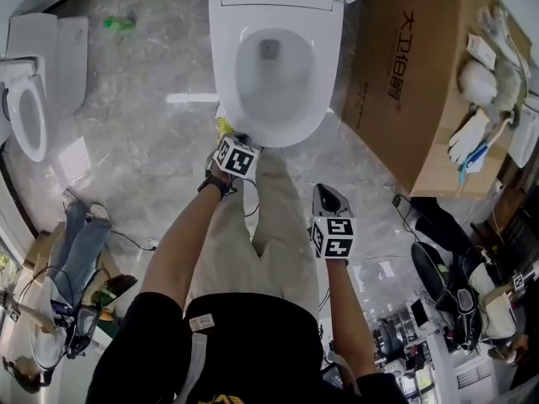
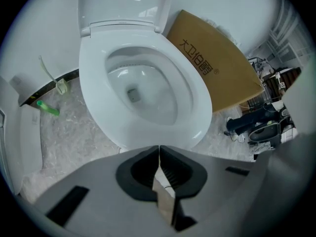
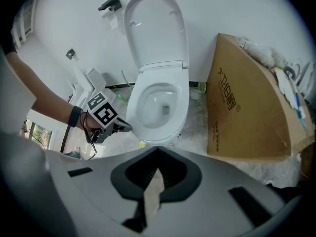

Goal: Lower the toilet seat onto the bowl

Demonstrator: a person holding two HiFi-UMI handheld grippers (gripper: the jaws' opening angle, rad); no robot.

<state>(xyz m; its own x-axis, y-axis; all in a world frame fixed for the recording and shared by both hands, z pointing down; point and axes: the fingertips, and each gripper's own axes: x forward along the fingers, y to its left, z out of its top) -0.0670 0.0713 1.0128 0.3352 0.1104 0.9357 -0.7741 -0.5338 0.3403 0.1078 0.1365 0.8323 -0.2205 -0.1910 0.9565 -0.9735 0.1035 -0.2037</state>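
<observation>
The white toilet's seat ring [image 1: 313, 99] lies flat on the bowl, and its lid [image 3: 155, 28] stands upright against the wall. My left gripper [image 1: 240, 139] hangs just off the bowl's front rim, jaws shut with nothing between them. The left gripper view looks down into the bowl over the seat [image 2: 94, 78] and the closed fingertips [image 2: 159, 147]. My right gripper [image 1: 325, 190] is farther back from the toilet, beside my leg, and is also shut and empty. In the right gripper view its tips [image 3: 158, 149] meet, and the left gripper [image 3: 123, 126] shows near the seat's [image 3: 185, 100] front.
A large cardboard box [image 1: 421, 74] stands right of the toilet, with cloths and brushes on top. Another white toilet [image 1: 25, 108] sits at the far left. A green item [image 1: 118, 23] lies on the marble floor. A seated person [image 1: 76, 251] and cables are at lower left.
</observation>
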